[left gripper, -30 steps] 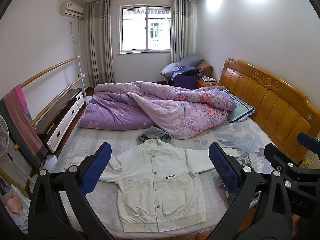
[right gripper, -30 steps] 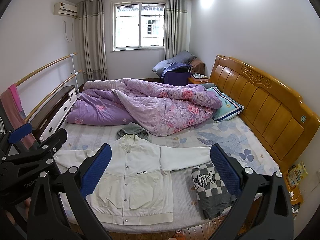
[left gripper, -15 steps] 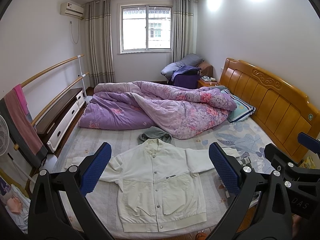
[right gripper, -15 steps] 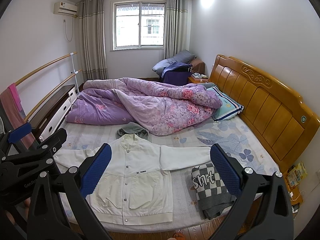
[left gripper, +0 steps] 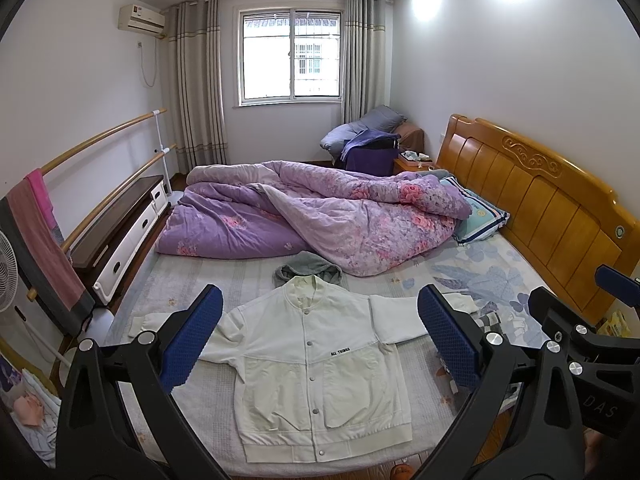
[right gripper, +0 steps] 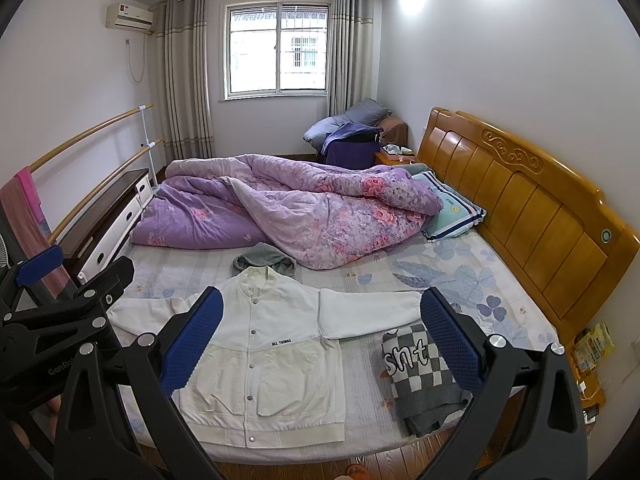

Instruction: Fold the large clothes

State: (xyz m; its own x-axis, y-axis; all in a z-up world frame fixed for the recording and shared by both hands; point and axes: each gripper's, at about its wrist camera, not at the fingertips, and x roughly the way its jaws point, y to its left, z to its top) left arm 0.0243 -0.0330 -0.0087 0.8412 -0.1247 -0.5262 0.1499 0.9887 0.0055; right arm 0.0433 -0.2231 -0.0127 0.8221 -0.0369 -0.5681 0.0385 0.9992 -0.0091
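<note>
A white snap-button jacket lies flat and face up on the near part of the bed, sleeves spread to both sides, collar pointing away from me. My left gripper hovers well above it, open, nothing between its blue pads. My right gripper is also open and empty, held high over the jacket's right sleeve. A folded grey-and-white checked sweater rests by the bed's near right corner. The right gripper's body shows at the left view's right edge.
A rumpled purple floral quilt fills the far half of the bed, with a grey hooded garment just beyond the jacket's collar. Wooden headboard on the right; a low cabinet and wall rails on the left. Pillow by the headboard.
</note>
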